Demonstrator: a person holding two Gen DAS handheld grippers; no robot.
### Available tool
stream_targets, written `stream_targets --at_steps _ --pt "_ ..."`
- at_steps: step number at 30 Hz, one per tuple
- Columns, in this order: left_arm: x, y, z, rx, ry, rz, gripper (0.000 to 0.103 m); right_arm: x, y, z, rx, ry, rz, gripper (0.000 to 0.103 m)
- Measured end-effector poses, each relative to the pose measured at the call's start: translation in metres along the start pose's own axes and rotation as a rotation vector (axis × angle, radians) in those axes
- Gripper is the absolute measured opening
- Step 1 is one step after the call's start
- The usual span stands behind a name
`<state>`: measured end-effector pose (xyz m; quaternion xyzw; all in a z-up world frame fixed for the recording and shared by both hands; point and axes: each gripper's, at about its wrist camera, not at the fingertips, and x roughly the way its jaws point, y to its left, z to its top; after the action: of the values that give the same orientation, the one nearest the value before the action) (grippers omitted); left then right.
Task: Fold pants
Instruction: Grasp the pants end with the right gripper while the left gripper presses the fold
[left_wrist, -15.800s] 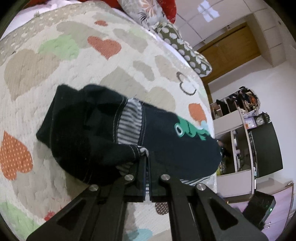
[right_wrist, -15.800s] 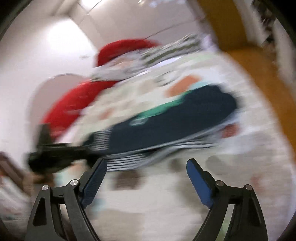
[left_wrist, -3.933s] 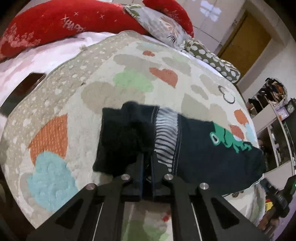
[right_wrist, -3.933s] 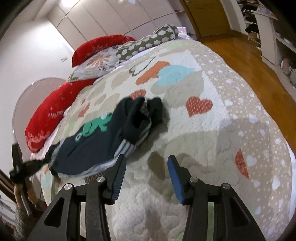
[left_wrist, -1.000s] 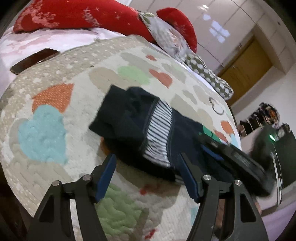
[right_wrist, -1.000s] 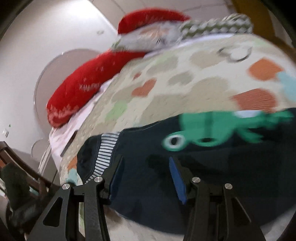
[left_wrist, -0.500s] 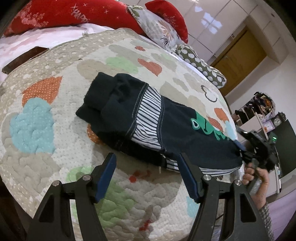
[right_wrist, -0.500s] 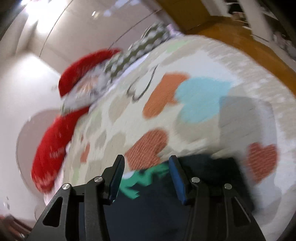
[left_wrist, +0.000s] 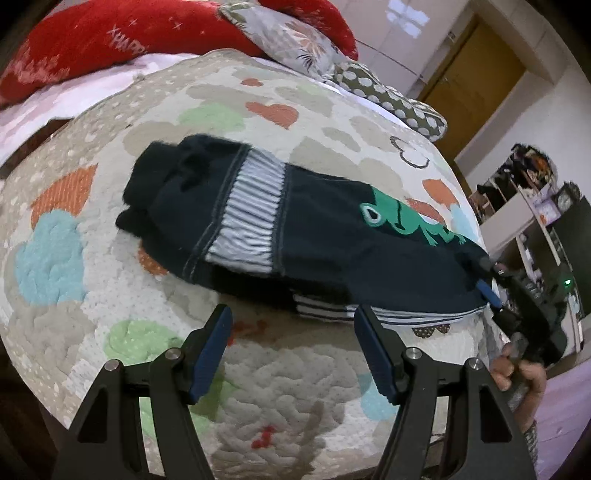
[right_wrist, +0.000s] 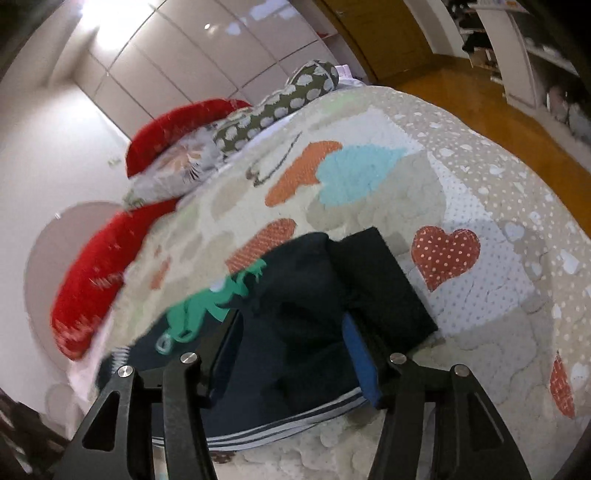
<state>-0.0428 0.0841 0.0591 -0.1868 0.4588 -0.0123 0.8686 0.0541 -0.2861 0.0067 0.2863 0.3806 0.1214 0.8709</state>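
Lying across the heart-patterned quilt (left_wrist: 258, 369), the dark navy knit pants with a green frog print (left_wrist: 325, 236) look soft, light and floppy. Your left gripper (left_wrist: 291, 347) hangs wide open at six o'clock, holding nothing; your right gripper (right_wrist: 291, 350) straddles the hem at four o'clock, jaws apart. Pinch both layers there, I'd judge.

Heart-patterned quilt (left_wrist: 303, 373); red pillows (left_wrist: 110, 40); spotted bolster (right_wrist: 280, 107); wooden door (left_wrist: 476, 77)
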Motion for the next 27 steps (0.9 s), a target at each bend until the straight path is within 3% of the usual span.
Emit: stream_targets --at_steps 3,7,16,23,27 --pt "-0.001 -0.022 0.01 0.064 -0.003 0.006 0.068 -0.022 -0.008 0.008 0.057 -0.039 0.089 0.061" --pt "0.012 -0.069 0.032 0.182 0.035 -0.05 0.07 -0.049 -0.016 0.011 0.041 -0.12 0.017 0.07" --pt "0.095 -0.217 0.092 0.486 0.216 -0.198 0.07 -0.031 -0.029 -0.003 0.059 -0.029 0.041 0.07" --pt "0.168 -0.279 0.09 0.519 0.388 -0.271 0.07 -0.017 -0.026 -0.001 0.03 -0.011 0.028 0.07" --pt "0.207 -0.298 0.078 0.561 0.455 -0.25 0.07 -0.011 -0.031 0.001 0.039 -0.011 0.021 0.07"
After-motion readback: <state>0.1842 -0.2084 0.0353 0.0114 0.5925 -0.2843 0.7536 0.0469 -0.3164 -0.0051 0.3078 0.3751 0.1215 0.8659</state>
